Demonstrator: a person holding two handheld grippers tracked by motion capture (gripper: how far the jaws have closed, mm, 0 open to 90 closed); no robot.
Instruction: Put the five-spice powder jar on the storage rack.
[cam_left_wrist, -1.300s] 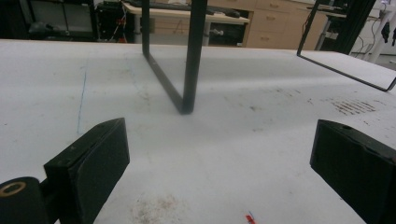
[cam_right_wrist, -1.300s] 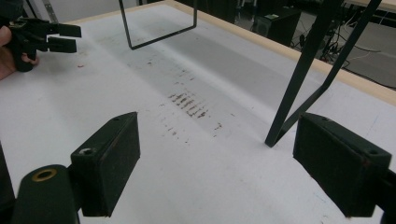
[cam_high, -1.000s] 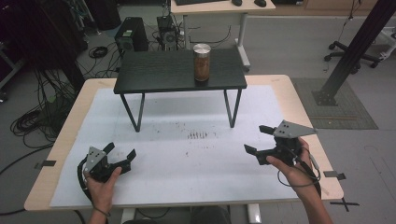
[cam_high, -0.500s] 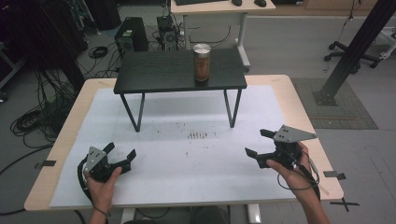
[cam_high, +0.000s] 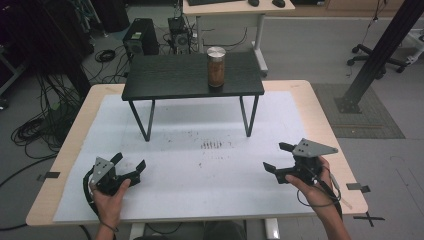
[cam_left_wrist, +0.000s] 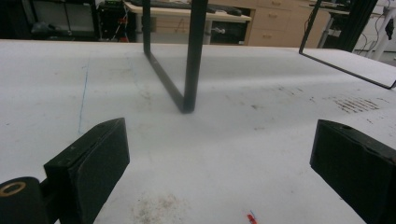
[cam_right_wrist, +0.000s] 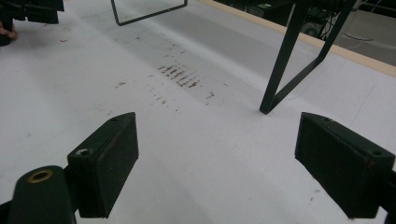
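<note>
A glass jar (cam_high: 216, 66) with brown contents and a metal lid stands upright on the small black raised table (cam_high: 165, 80), toward its right side. My left gripper (cam_high: 128, 165) rests low at the front left of the white mat, open, with nothing between its jaws. Its own view shows the wide gap (cam_left_wrist: 219, 163) over bare mat, facing a black table leg (cam_left_wrist: 191, 70). At the front right my right gripper (cam_high: 278, 157) is held a little above the mat, also open and empty, its gap (cam_right_wrist: 217, 163) facing another table leg (cam_right_wrist: 280, 70).
The white mat (cam_high: 200, 170) covers a wooden tabletop (cam_high: 320, 115) and carries brown scuff marks (cam_high: 212, 145) near its middle. The black table's thin legs (cam_high: 247, 117) stand on the mat. Desks, cables and computer gear lie beyond the far edge.
My right gripper has drifted slightly back and to the right, toward the front edge. The left gripper and the jar have stayed put.
</note>
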